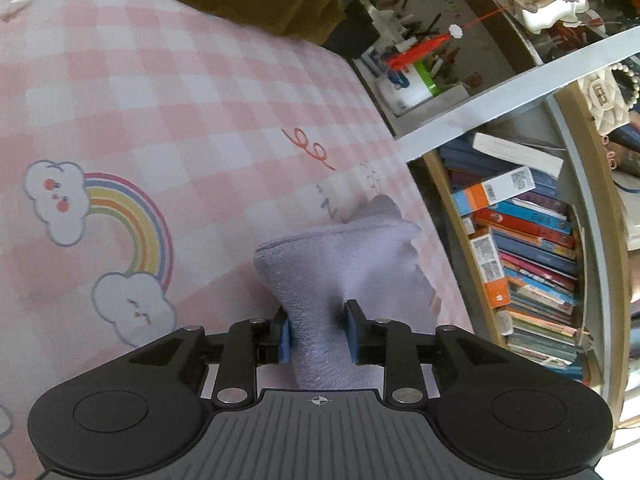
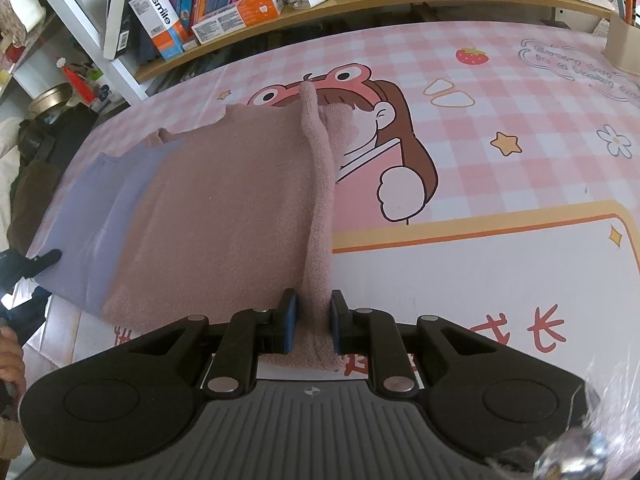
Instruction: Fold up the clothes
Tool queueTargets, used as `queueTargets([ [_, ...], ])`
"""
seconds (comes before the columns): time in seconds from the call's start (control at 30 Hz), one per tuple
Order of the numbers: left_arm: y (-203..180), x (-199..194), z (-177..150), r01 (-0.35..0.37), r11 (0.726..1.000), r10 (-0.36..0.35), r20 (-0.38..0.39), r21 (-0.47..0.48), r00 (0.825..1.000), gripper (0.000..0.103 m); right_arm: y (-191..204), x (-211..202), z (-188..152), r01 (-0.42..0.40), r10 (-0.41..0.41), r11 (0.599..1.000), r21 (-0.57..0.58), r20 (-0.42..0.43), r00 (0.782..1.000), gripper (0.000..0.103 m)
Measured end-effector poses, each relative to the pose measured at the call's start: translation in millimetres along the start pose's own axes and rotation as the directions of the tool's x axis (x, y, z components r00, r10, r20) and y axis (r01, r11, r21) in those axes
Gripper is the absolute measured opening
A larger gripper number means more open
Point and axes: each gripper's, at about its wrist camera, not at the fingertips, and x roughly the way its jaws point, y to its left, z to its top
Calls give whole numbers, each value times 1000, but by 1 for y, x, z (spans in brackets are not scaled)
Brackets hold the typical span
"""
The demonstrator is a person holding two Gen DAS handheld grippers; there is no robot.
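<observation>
— While both your tools are clamped on cloth, what is each one gripping?

— Your left hand-held gripper (image 1: 318,330) is clenched on a bunched lavender part of the sweater (image 2: 224,208), lifted off the checked worktop (image 1: 160,120). Your right hand-held gripper (image 2: 313,322) pinches a raised pink ridge (image 2: 318,184) along the garment's right side, which looks like a fold line being carried.

— Where does the sweater lie?

— Spread flat on the worktop, left of the cartoon print, its lavender side near the left edge.

— Room to move?

— Plenty of bare mat on your right; the bookshelf (image 2: 240,4) crowds the far edge.
</observation>
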Motion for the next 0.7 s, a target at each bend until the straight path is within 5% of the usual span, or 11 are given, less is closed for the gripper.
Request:
queueTargets([
  [0.17,1,0,2,2,1000,-2,12,-7,1000,11,-1,0,0,-16,16,1000,-3,-6,1000,16],
  [0.3,-2,-6,10,7,1000,-7,29,3,1000,9,-2,1,0,-52,52,999,-6,-19,998,17],
  [0.4,-8,-11,12,6,1000,-8,49,31,999,9,-3,-1,-1,-66,66,998,-7,-22,998,33],
  [0.47,-13,-15,13,6,999,-9,62,50,998,9,-7,-1,0,-86,86,996,-3,-23,996,34],
  [0.7,-36,-30,12,12,992,-26,106,129,994,8,-6,-1,0,-167,165,985,-48,-44,985,14],
])
